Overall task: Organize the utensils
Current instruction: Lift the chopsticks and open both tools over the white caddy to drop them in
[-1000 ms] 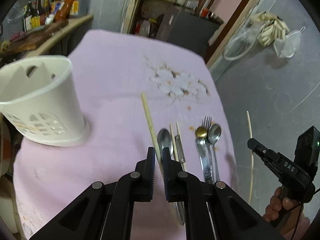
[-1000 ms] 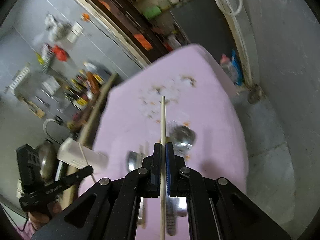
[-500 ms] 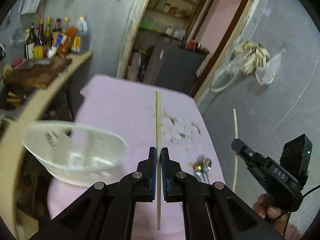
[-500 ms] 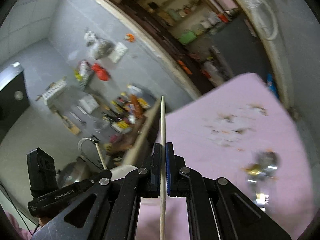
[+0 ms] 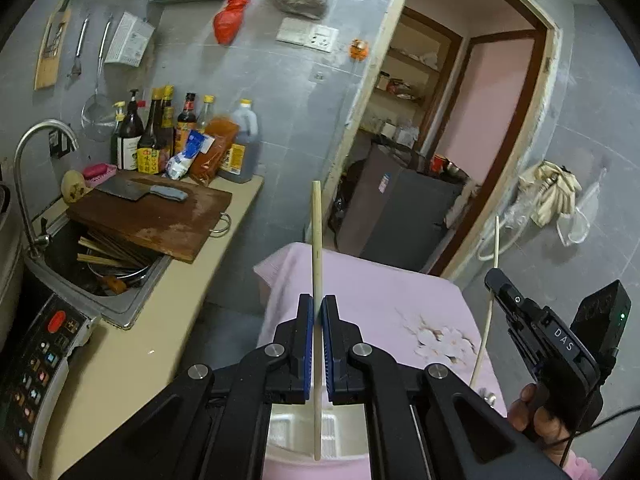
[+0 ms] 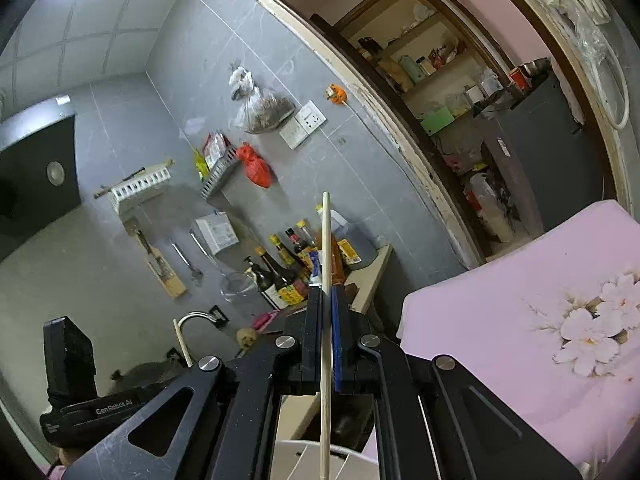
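My left gripper (image 5: 318,308) is shut on a pale wooden chopstick (image 5: 317,240) that stands upright, its lower end hanging over the white utensil holder (image 5: 320,436) at the bottom of the left wrist view. My right gripper (image 6: 327,300) is shut on a second chopstick (image 6: 326,240), also upright, with the holder's white rim (image 6: 304,452) just below it. Each gripper shows in the other's view: the right one (image 5: 496,280) at the right edge with its chopstick (image 5: 490,300), the left one (image 6: 132,396) at lower left with its chopstick (image 6: 182,342). The spoons and fork on the cloth are out of sight.
A table with a pink flowered cloth (image 5: 368,300) lies ahead and to the right. On the left run a beige counter (image 5: 168,320), a sink (image 5: 96,268) with dishes, a cutting board (image 5: 160,216) with a cleaver, and sauce bottles (image 5: 168,136). A doorway (image 5: 460,140) opens behind the table.
Both grippers rose from the table and swung left toward the utensil holder, each carrying its chopstick. The spoons and fork dropped out of view; the holder now sits directly under both grippers.
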